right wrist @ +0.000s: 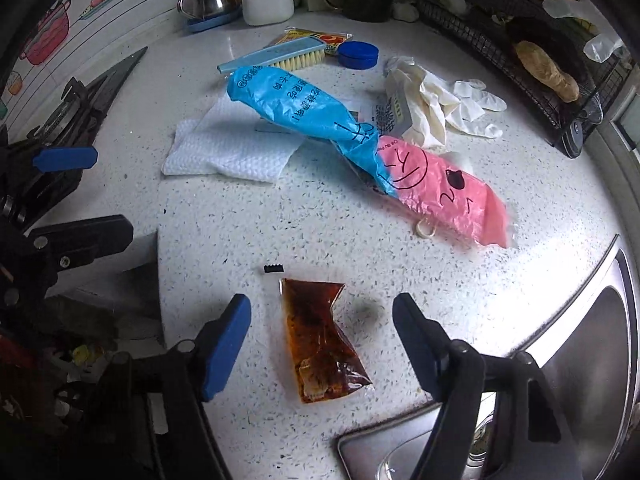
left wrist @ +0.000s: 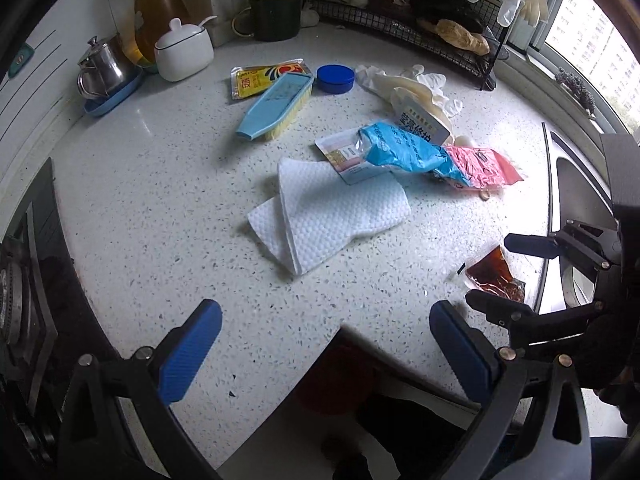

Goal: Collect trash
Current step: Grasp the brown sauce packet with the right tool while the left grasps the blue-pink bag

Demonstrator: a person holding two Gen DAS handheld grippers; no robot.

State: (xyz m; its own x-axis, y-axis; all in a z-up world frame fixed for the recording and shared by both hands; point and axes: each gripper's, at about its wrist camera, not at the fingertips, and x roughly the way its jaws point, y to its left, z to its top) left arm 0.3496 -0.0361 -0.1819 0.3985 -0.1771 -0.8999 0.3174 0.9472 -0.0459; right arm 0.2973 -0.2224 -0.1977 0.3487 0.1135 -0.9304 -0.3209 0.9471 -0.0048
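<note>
The right gripper (right wrist: 322, 336) points steeply down at the counter (right wrist: 224, 240), its jaws apart on either side of a sauce packet (right wrist: 322, 340). The pads do not touch it, so nothing is held. The straddle looks deliberate: the packet lies flat and limp, and a finger on each long edge is probably the only way to pinch it up. Its torn-off tab (right wrist: 273, 268) lies just beyond it. To its right is the sink (right wrist: 592, 344), close enough that a slip could send the packet over the edge.

The left gripper (left wrist: 326, 348) hangs over bare counter near the front edge, jaws wide and empty, seemingly waiting its turn. Beyond it lies a folded paper towel (left wrist: 332, 216). Overlapping the towel's far side is a blue and pink plastic bag (right wrist: 360, 148), twisted at the middle, with crumpled gloves (right wrist: 444, 100) just behind.

Farther back are a brush (left wrist: 276, 106), a blue lid (left wrist: 335, 78) and a yellow sachet (left wrist: 260, 76). The kettle (left wrist: 102, 68), sugar pot (left wrist: 184, 50) and utensil mug (left wrist: 274, 16) stand along the wall, likely kitchen things to leave.
</note>
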